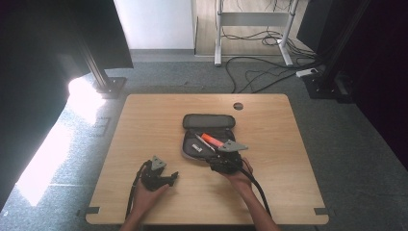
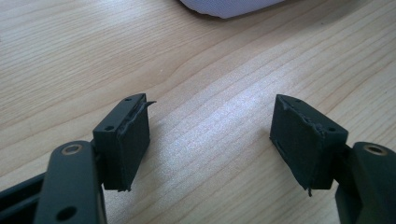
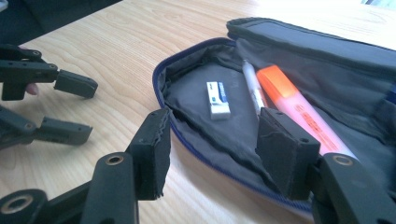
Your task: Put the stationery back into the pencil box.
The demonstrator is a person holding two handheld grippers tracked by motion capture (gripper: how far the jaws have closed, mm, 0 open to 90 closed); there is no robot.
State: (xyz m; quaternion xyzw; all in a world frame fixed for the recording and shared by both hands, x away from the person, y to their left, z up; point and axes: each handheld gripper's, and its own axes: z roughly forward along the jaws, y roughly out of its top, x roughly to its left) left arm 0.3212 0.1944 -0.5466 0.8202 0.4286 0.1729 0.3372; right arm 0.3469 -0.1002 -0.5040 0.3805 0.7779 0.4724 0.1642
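A black pencil case (image 1: pixel 208 121) lies open in the middle of the wooden table. Inside it I see an orange highlighter (image 3: pixel 294 107), a white pen (image 3: pixel 253 91) and a small white eraser (image 3: pixel 218 99). My right gripper (image 3: pixel 217 149) is open at the case's near rim, one jaw outside it and the other over the lining, and the pads press on nothing. In the high view that right gripper (image 1: pixel 210 155) points into the case. My left gripper (image 2: pixel 210 135) is open and empty over bare wood at the front left (image 1: pixel 174 177), well apart from the case.
The table (image 1: pixel 144 125) has a round cable hole (image 1: pixel 238 106) near its far edge. Beyond it the floor holds loose cables (image 1: pixel 260 72), a white desk frame (image 1: pixel 219 33) and dark stands on both sides. Bare wood surrounds the case.
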